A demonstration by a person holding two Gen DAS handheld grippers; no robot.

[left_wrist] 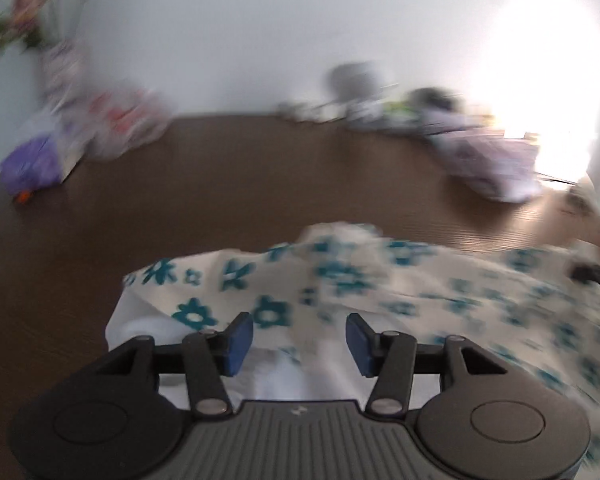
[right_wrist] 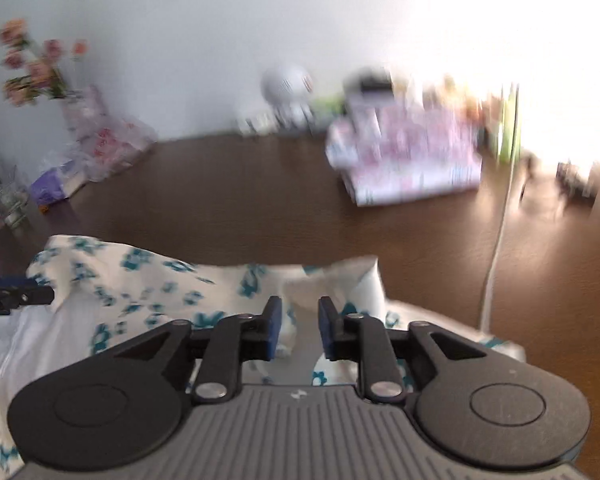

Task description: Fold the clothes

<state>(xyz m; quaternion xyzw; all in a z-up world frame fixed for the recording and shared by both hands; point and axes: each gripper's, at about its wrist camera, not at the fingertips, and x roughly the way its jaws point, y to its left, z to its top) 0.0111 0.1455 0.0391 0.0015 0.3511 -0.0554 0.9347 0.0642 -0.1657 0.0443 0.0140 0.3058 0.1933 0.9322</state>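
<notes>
The flowered cloth (left_wrist: 340, 280) lies rumpled on the brown surface (left_wrist: 260, 184), not yet a neat fold. Left tongs (left_wrist: 300, 340) and right tongs (right_wrist: 299, 328) both stand released over it, gripping nothing (the pictures are blurred). Most folding seems left.

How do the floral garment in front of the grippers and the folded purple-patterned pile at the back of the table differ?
The floral garment is white with teal flowers; the folded pile is patterned pink and purple. The garment lies rumpled and spread at the near edge, under both grippers; the pile sits squared and stacked near the wall, untouched. Both rest on the dark wooden table.
</notes>
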